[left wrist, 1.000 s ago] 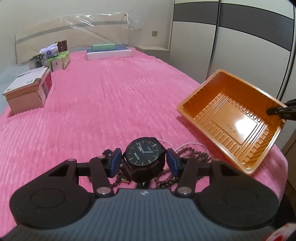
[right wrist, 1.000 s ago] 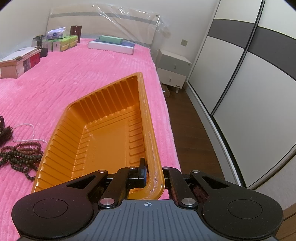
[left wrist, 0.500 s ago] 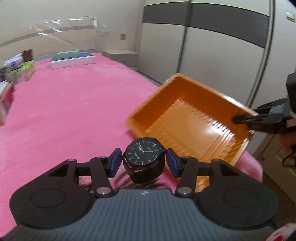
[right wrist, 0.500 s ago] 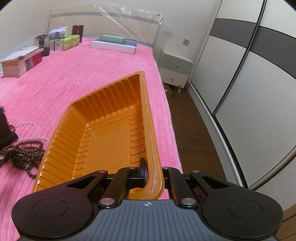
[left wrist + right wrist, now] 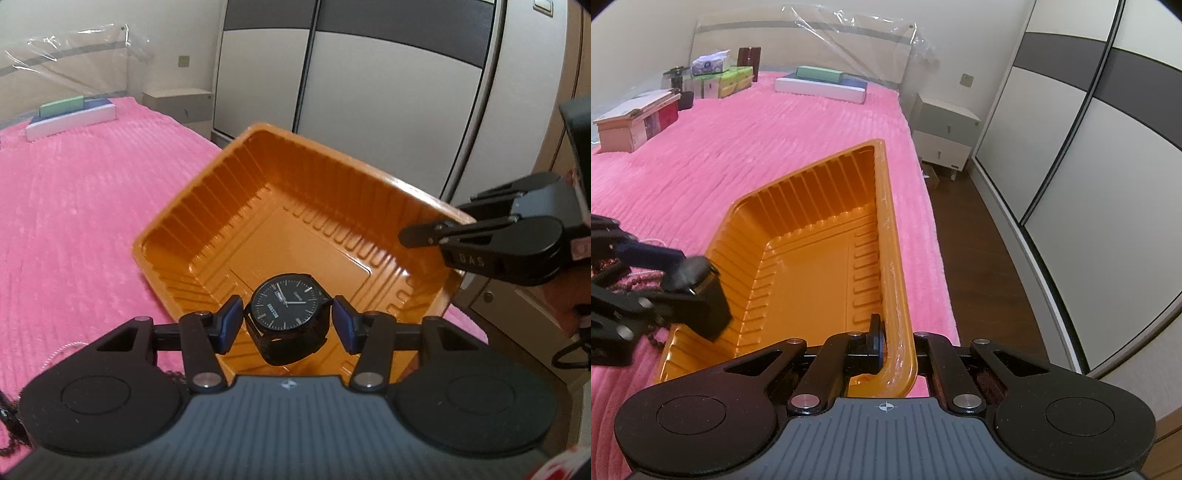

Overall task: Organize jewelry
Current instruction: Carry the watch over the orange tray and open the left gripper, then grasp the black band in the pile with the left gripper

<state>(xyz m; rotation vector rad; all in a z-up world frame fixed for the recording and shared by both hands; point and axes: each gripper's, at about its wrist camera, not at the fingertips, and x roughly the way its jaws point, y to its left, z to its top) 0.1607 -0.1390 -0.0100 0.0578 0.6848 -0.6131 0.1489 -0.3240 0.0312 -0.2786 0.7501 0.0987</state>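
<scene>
A black wristwatch (image 5: pixel 286 304) with a dark dial hangs between the blue pads of my left gripper (image 5: pixel 288 324), which is shut on it. It is held over the near end of the orange plastic tray (image 5: pixel 295 221), above the tray floor. My right gripper (image 5: pixel 894 343) is shut on the tray's near rim and holds the tray (image 5: pixel 812 277) tilted on the pink bedspread. From the right wrist view, the left gripper (image 5: pixel 683 277) and watch (image 5: pixel 701 288) come in over the tray's left wall. Brown prayer beads (image 5: pixel 642 278) lie on the bedspread behind it, mostly hidden.
The pink bedspread (image 5: pixel 757 140) ends just right of the tray, with dark floor (image 5: pixel 979 258) and a sliding wardrobe (image 5: pixel 1089 166) beyond. A nightstand (image 5: pixel 942 136) stands by the headboard. Flat boxes (image 5: pixel 820 85) and several cartons (image 5: pixel 639 118) line the far side of the bed.
My left gripper has swung right with the watch, from above the beads to over the tray. The right gripper has kept its hold on the tray rim in place.
</scene>
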